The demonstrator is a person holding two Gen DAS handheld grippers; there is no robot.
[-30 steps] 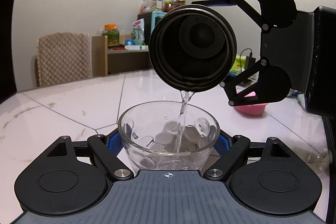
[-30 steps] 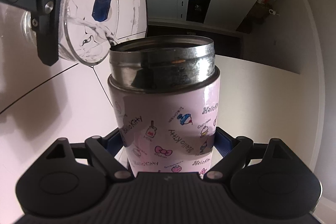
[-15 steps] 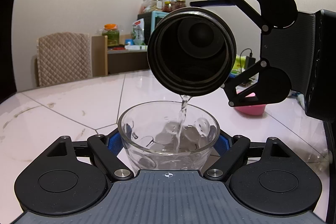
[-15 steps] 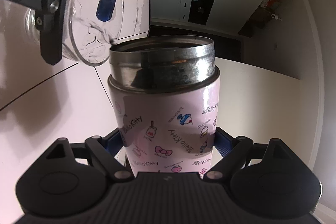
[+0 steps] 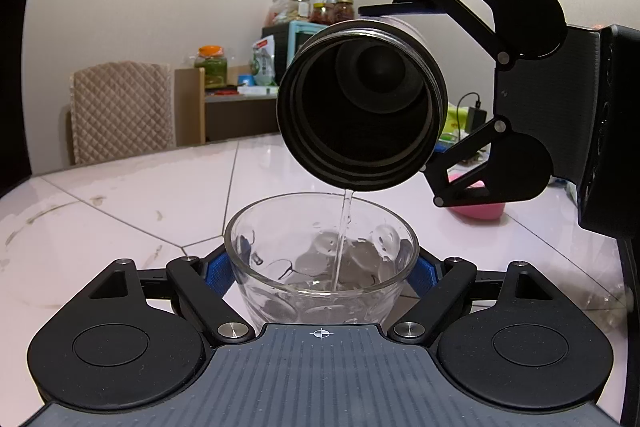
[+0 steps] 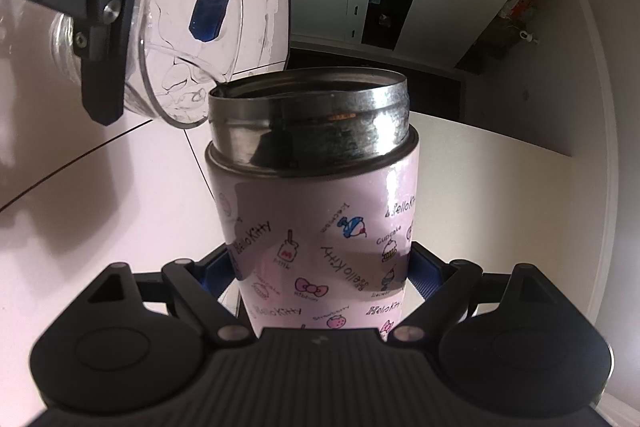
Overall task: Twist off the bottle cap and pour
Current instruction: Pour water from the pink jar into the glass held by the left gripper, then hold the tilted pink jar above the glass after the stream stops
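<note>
We are mid-pour. The bottle (image 6: 316,211), a pink printed flask with a steel neck, has no cap on it in either view, so we take the unscrewing as done; where the cap lies we cannot tell.

The right gripper (image 6: 320,279) is pinched on the bottle's body, blue pads against both sides. From the left wrist view the bottle is tipped over on its side, its open mouth facing us above the glass bowl (image 5: 320,263).

A thin stream of water (image 5: 344,227) falls from the lower lip of the mouth into the bowl, landing near its middle. No splash or spill shows on the white table (image 5: 140,195).

The left gripper (image 5: 320,271) clamps the bowl from both sides; whether the bowl rests on the table or hangs just above it we cannot tell.

A shallow pool sits in the bottom of the bowl, far below the rim. The bottle's interior reads dark, so what is left inside is unknown.

What remains, as we judge it: finish draining, tip the bottle upright, set both down.
</note>
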